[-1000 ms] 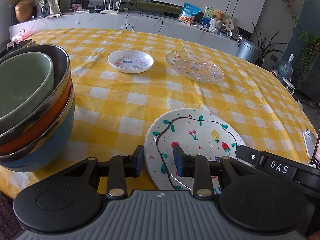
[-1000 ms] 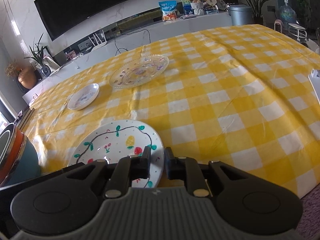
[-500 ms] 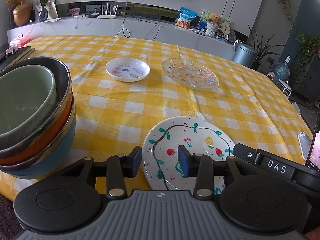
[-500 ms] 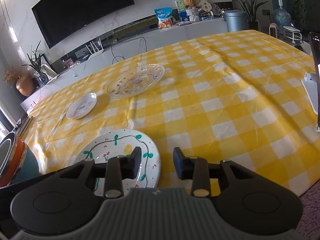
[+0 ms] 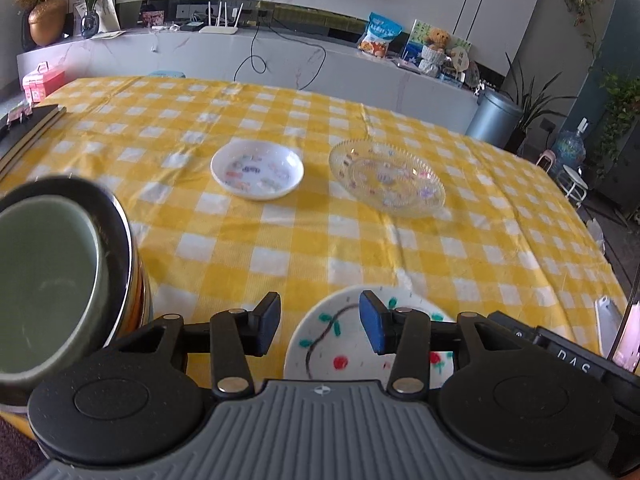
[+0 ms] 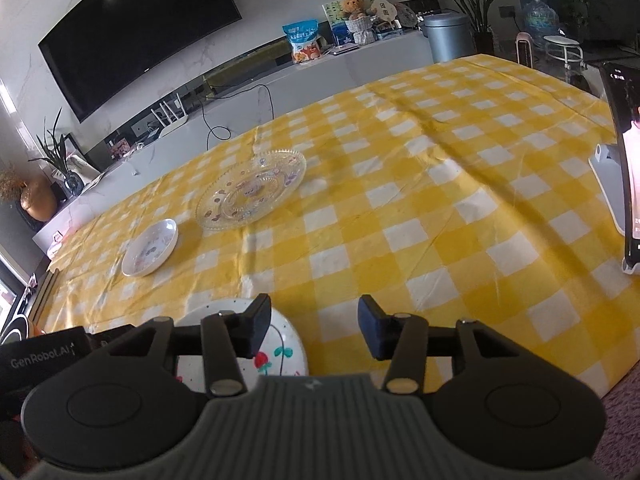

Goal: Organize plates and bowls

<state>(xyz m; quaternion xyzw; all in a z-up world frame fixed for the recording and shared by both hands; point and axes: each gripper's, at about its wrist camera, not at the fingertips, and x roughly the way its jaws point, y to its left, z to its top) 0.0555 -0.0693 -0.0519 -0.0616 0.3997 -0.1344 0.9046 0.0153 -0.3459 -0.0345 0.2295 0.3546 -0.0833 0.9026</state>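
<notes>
Two hand-held grippers hover over the near edge of a table w/ a yellow-and-white checked cloth (image 5: 360,248). Left gripper (image 5: 319,326) has its jaws opening, nothing between them; the painted plate (image 5: 332,344) lies flat on the cloth under and just beyond its tips, not pinched. Right gripper (image 6: 314,326) also has jaws opening and empty, w/ the same painted plate (image 6: 276,354) beside and below its left finger. Risks, as a guess: the plate sits close to the table's near edge, so a careless nudge from either gripper could slide it off; a thin-rim pinch on a flat glazed plate may slip or tip it. The bowl stack (image 5: 60,280) stands just beside the left gripper at left, so a sideways sweep could knock it. The clear glass plate (image 5: 388,178) farther back looks fragile and hard to see, so easy to misjudge. Containers: the stack is nested bowls, a pale green bowl (image 5: 44,276) innermost and empty, orange and metal-look rims showing outside it. The small white dish (image 5: 257,169), left of the glass plate and apart from it, holds no food, only printed patterns; glass plate likewise empty. A phone on a stand (image 6: 624,152) is at the table's right edge.
</notes>
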